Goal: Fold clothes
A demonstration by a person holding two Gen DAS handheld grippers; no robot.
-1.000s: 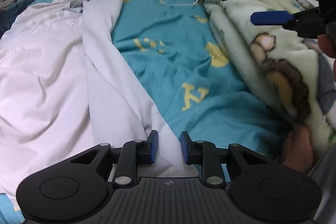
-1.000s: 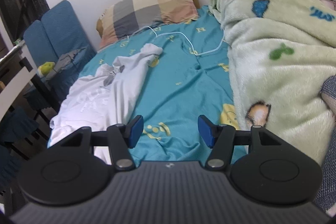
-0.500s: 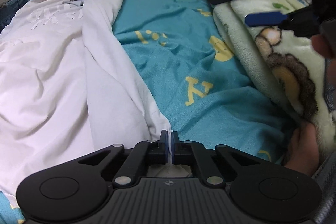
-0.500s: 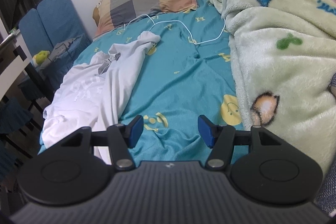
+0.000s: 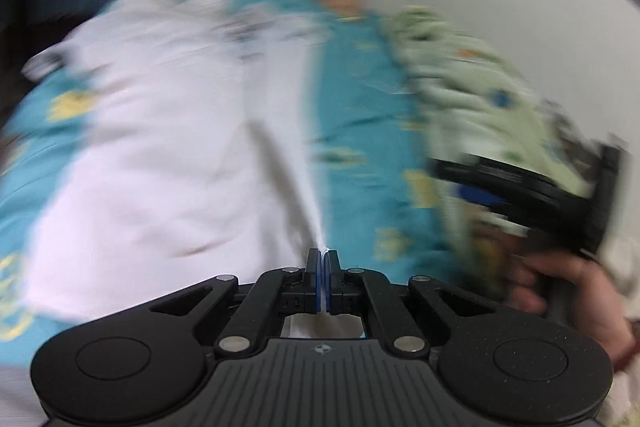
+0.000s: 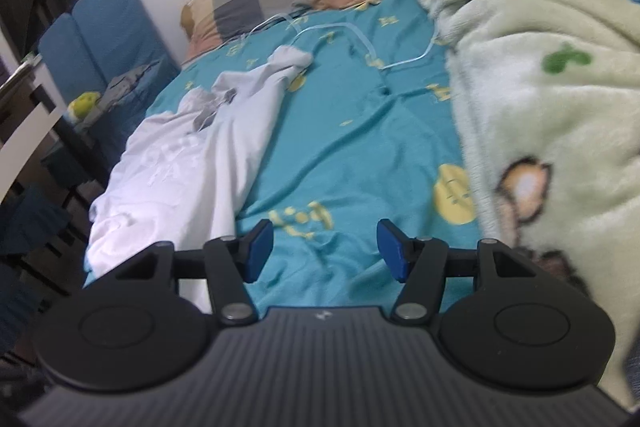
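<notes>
Left gripper pinching white garment hem, right gripper spread, raised over bedsheet

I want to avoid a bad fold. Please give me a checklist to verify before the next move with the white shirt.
1. Left tongs shut on white shirt: ok.
2. Right tongs open and free: ok.
3. Shirt flat on teal sheet: not ok, bunched.
4. White cable apart from shirt: cannot tell.
5. Green blanket clear of shirt: ok.
6. Left view sharp: not ok, blurred.
</notes>
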